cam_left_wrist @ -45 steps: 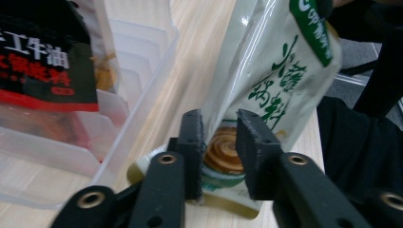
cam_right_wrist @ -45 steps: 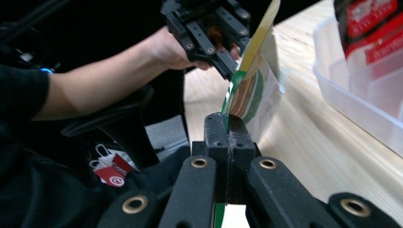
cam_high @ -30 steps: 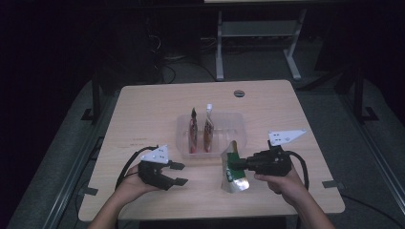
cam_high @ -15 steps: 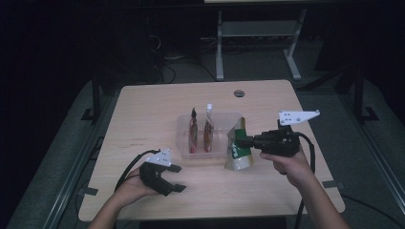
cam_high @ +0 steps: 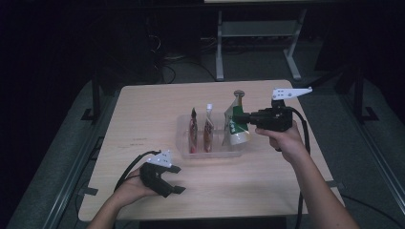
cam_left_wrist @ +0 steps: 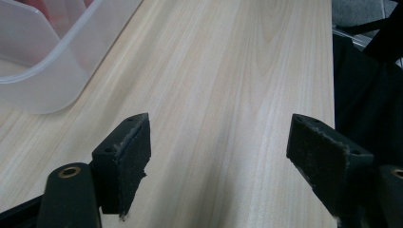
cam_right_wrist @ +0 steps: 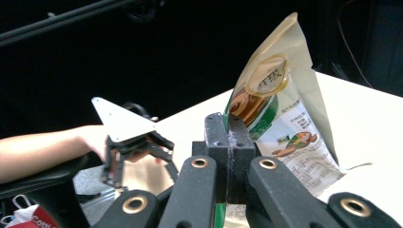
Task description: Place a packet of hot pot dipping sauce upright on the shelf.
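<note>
My right gripper (cam_high: pixel 243 117) is shut on the edge of a green and white pouch (cam_high: pixel 235 125) and holds it in the air over the right end of a clear plastic bin (cam_high: pixel 210 155). In the right gripper view the jaws (cam_right_wrist: pixel 229 137) pinch the pouch (cam_right_wrist: pixel 280 109) at its lower left side. Two reddish pouches (cam_high: pixel 193 136) (cam_high: pixel 208 133) stand upright in the bin. My left gripper (cam_high: pixel 174 179) rests near the table's front left. Its jaws have just been opening and stand wide (cam_left_wrist: pixel 228 156) with only bare wood between them.
A rounded corner of the bin (cam_left_wrist: pixel 43 71) lies ahead and to the left in the left gripper view. The wooden table (cam_high: pixel 143 114) has a round cable hole at its far edge. A metal stand (cam_high: pixel 258 33) rises behind the table on the dark floor.
The right gripper has lifted the pouch from the table in front of the bin, up and away over the bin's right end. The left gripper's jaws spread wider; that hand stayed put.
</note>
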`<act>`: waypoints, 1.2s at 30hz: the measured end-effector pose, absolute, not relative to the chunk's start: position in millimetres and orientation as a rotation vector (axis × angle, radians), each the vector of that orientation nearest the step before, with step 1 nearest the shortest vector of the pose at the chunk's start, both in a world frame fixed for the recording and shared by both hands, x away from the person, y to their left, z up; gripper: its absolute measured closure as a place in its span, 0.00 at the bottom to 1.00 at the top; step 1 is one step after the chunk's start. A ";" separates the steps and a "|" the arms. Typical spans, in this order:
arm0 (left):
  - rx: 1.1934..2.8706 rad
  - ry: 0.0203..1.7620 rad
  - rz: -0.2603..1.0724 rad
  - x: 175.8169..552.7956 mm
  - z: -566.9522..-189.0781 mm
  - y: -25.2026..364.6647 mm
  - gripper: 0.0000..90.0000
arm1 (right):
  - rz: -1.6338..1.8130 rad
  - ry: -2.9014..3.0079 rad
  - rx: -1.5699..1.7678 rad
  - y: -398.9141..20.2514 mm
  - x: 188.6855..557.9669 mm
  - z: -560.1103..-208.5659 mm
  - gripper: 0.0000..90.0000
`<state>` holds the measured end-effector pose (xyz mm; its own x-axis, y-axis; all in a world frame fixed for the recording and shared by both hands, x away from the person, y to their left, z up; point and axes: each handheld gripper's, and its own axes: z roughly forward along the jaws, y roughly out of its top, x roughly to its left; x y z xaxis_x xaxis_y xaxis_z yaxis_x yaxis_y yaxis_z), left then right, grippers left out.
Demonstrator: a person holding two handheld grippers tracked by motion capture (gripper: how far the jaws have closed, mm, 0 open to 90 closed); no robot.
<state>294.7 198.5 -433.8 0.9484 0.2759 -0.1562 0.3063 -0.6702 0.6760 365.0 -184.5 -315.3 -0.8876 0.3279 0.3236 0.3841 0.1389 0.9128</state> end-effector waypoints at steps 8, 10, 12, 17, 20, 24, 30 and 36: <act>2.337 0.432 -0.050 293.9 -433.9 199.6 0.21 | -1.798 -2.355 -0.821 -176.2 389.3 -336.1 1.00; 2.328 0.448 -0.055 293.8 -434.6 199.5 0.21 | -1.780 -2.369 -0.834 -174.8 392.8 -341.6 1.00; 2.327 0.447 -0.052 294.8 -435.1 199.9 0.21 | -1.766 -2.362 -0.857 -173.4 396.0 -347.7 1.00; 2.328 0.446 -0.045 294.7 -435.0 201.0 0.21 | -1.705 -2.411 -0.894 -167.0 402.3 -356.8 0.99; 2.324 0.453 -0.047 294.8 -434.0 201.5 0.21 | -1.745 -2.403 -0.906 -167.6 403.1 -355.4 0.94; 2.321 0.456 -0.041 297.3 -433.1 202.9 0.20 | -1.734 -2.487 -0.944 -170.3 402.3 -353.9 0.77; 2.320 0.468 -0.023 298.2 -432.0 207.1 0.20 | -1.723 -2.568 -0.977 -177.3 391.9 -347.9 0.43; 2.313 0.474 -0.004 294.6 -428.4 211.5 0.20 | -1.694 -2.660 -0.986 -184.0 369.8 -340.7 0.27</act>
<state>294.6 211.5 -428.4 0.9310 0.3351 -0.1444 0.3378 -0.6417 0.6886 369.8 -184.0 -340.7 -0.8098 0.5602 0.1741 0.3947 0.3008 0.8682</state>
